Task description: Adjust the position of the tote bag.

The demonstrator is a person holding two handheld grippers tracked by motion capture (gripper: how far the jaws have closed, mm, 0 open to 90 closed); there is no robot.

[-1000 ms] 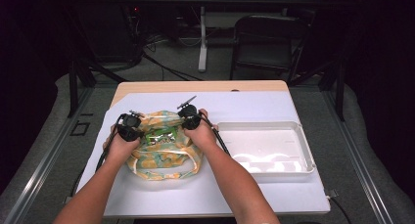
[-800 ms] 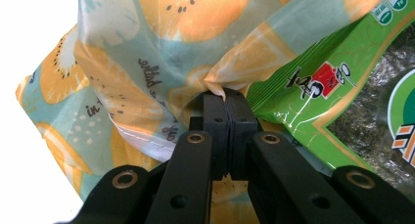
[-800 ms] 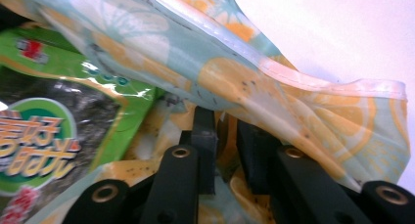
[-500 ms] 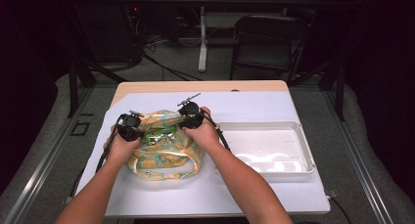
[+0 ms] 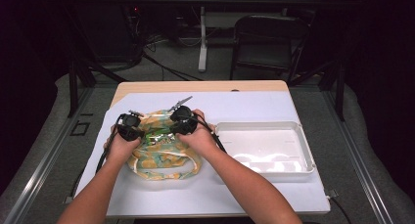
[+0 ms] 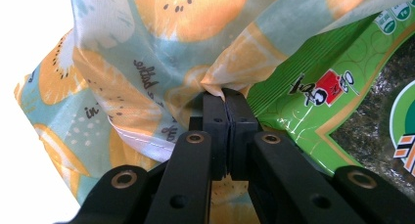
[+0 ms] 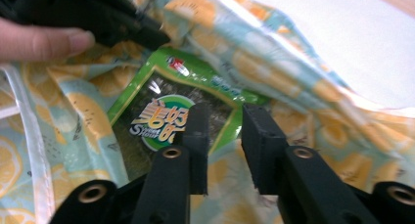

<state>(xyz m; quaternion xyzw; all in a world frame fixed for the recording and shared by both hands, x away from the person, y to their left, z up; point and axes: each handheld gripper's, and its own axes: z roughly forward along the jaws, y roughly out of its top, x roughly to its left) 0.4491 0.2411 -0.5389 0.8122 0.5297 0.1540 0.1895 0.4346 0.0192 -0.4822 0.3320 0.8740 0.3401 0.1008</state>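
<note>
A fabric bag (image 5: 164,158) printed with orange fruit slices on pale teal lies on the white table cover. A green seaweed snack packet (image 5: 159,136) sits in its open mouth. My left gripper (image 5: 139,133) is shut on a fold of the bag's rim (image 6: 222,89), with the packet (image 6: 333,101) just to its right. My right gripper (image 5: 172,131) hovers over the bag's mouth. Its jaws have just been closing but stand apart (image 7: 225,114) with nothing between them. The packet (image 7: 161,116) lies below and behind them. The left gripper (image 7: 122,23) shows at the upper left of the right gripper view.
A white rectangular tray (image 5: 303,150) stands to the right of the bag, close to my right forearm. The white cover (image 5: 244,104) stretches behind the bag to the table's wooden far edge (image 5: 200,86). A dark chair (image 5: 266,43) stands beyond the table.
My right gripper has shifted slightly over the bag's mouth, and its jaws stand wider than a second ago. The left gripper has kept its hold and place.
</note>
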